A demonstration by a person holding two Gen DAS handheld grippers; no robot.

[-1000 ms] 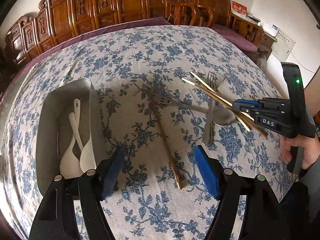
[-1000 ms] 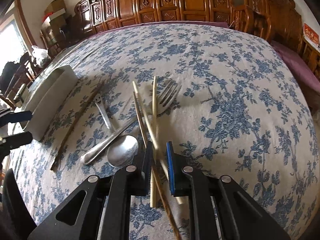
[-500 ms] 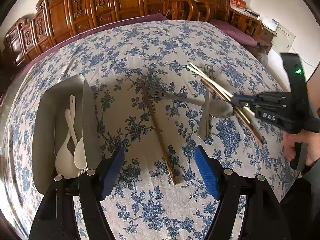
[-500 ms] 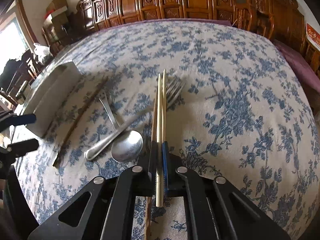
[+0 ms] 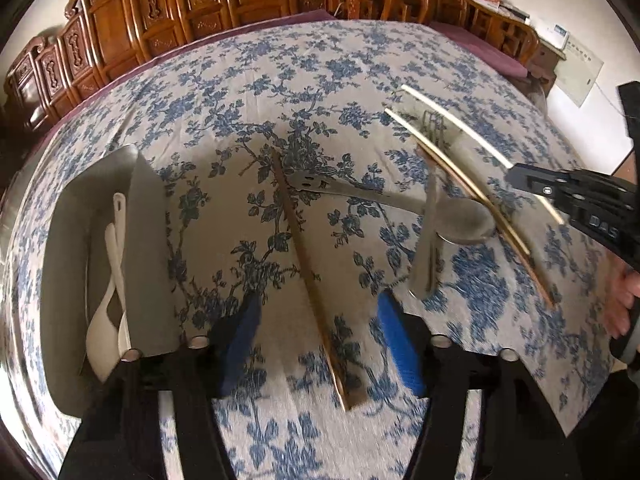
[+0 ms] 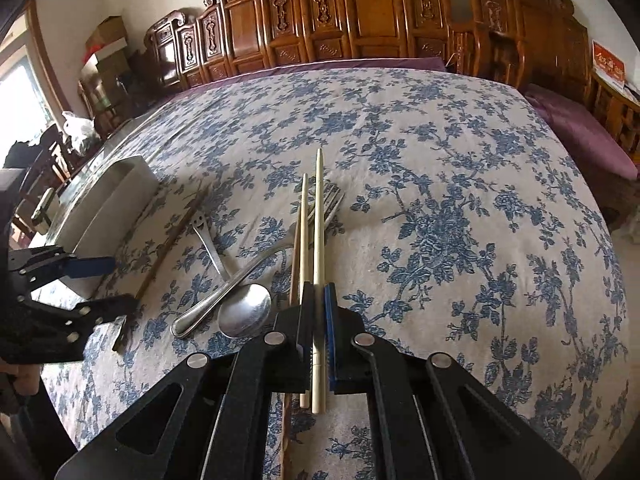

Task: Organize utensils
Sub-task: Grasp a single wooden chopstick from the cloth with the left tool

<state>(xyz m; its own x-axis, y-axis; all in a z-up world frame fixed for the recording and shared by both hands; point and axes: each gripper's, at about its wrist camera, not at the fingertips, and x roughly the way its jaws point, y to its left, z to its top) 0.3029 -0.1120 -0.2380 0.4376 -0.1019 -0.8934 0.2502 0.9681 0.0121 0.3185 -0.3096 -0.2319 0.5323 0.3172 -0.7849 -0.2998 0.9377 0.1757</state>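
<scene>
My right gripper (image 6: pixel 318 300) is shut on a pale chopstick (image 6: pixel 318 216) and holds it just above the cloth; it also shows in the left wrist view (image 5: pixel 472 140). A second pale chopstick (image 6: pixel 304 220) and a brown one (image 6: pixel 295 264) lie beside it. A metal spoon (image 6: pixel 244 314), a fork (image 6: pixel 240 276) and a slotted utensil (image 6: pixel 208 240) lie together. My left gripper (image 5: pixel 318 332) is open, straddling a brown chopstick (image 5: pixel 304 264). A grey tray (image 5: pixel 148 240) at left holds white spoons (image 5: pixel 108 280).
The round table has a blue floral cloth (image 6: pixel 440 200). Carved wooden chairs (image 6: pixel 320 12) ring its far side. The other gripper and a hand (image 5: pixel 624 304) are at the right edge of the left wrist view.
My right gripper closed on the pale chopstick and lifted it, aligning it straight ahead. My left gripper moved forward over the brown chopstick, which now lies between its fingers.
</scene>
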